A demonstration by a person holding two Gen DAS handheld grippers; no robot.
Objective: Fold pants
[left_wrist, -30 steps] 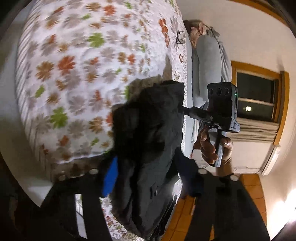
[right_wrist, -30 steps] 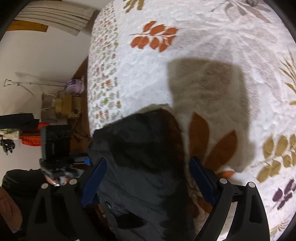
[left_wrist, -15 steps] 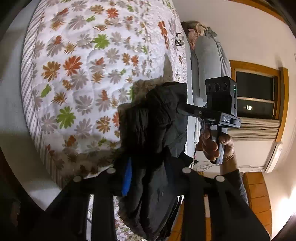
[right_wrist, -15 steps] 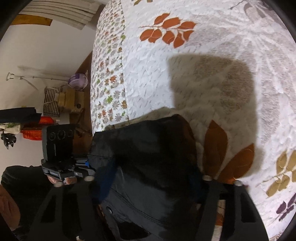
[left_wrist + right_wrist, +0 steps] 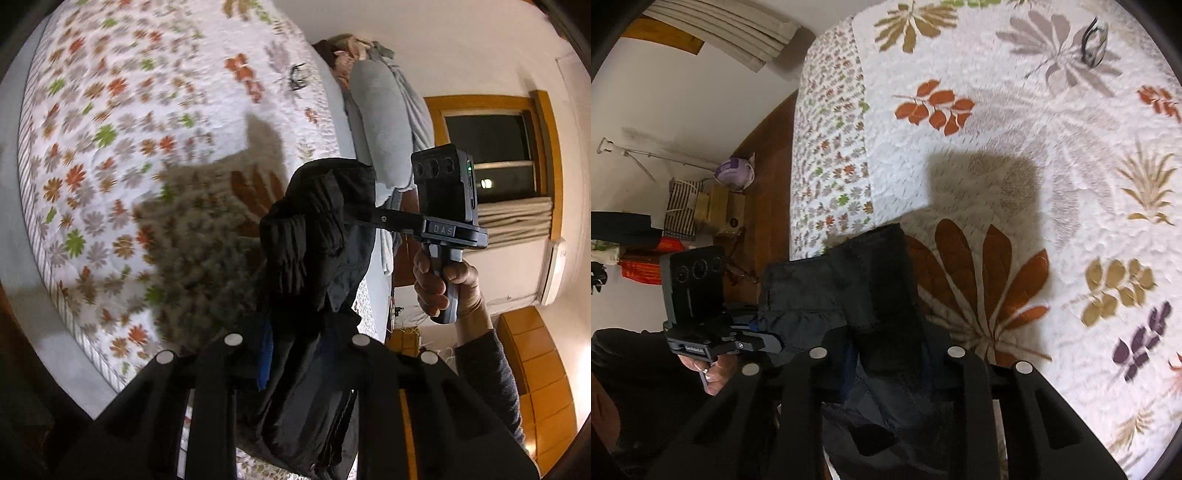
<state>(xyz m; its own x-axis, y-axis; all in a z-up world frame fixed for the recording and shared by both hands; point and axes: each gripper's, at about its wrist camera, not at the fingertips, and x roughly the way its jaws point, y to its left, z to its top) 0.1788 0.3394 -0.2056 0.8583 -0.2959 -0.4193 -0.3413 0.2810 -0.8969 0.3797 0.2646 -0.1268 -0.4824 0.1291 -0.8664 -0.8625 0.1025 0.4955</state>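
- Pants [image 5: 317,236]: dark, bunched, held above the bed [image 5: 110,147] edge; centre of the left wrist frame, lower centre of the right wrist frame [image 5: 849,288].
- Long axis: runs from the frame centre down to the bottom edge in the left wrist view; the fabric hangs toward the lower edge, with the gathered end uppermost.
- Left claw [image 5: 295,354]: jaws closing, narrow gap, pants fabric pinched between the fingers; a blue pad shows at the left finger.
- Right claw [image 5: 886,362]: jaws closing, narrow gap, pants fabric pinched between the fingers.
- Right claw also appears at right of centre in the left wrist view, gripping the pants' upper edge; a hand [image 5: 443,280] holds its handle.
- Containers: a striped bag [image 5: 681,206] and a box [image 5: 720,214] stand on the floor at the left of the right wrist frame; contents cannot be told.
- Quilt: floral, bears the pants' shadow.
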